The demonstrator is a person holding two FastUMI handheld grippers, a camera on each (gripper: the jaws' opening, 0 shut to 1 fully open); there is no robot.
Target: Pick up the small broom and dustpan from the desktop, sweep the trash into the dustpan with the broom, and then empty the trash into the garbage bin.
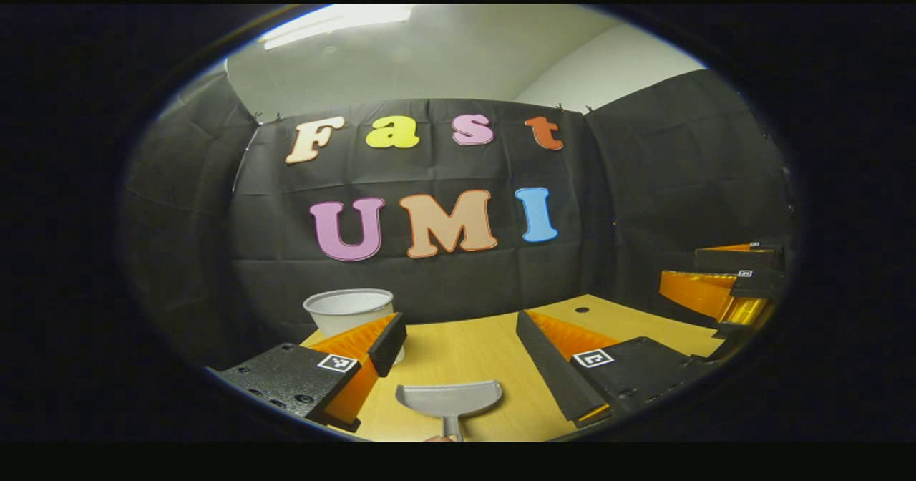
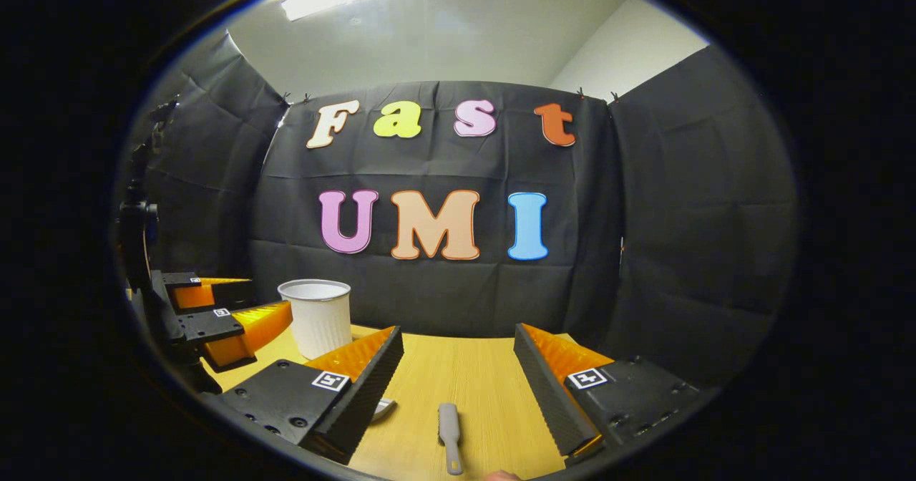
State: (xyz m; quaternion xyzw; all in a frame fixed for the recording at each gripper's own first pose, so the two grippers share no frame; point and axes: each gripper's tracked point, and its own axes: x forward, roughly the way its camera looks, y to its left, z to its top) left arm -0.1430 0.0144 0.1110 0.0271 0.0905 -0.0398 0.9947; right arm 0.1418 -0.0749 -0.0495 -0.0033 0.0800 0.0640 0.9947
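Left gripper (image 1: 458, 352) hovers over the wooden tabletop (image 1: 486, 356), fingers spread wide, nothing between them. In the left gripper view the grey dustpan (image 1: 449, 399) lies flat on the tabletop directly ahead, between the two fingers and below their tips, pan end facing away, handle running toward the camera. The white garbage bin (image 1: 348, 311) stands upright farther back on the left, partly behind the left finger. Right gripper shows at the far right of that view, well apart from the dustpan.

Right gripper (image 2: 458, 348) also hovers above the tabletop with fingers wide apart and empty. In the right gripper view the small broom (image 2: 449, 427) lies on the tabletop ahead, in the gap between the fingers, lengthwise toward the camera; bristles cannot be made out. An edge of the dustpan peeks out just beside its left finger. Garbage bin stands upright at left rear, with the left gripper just left of it
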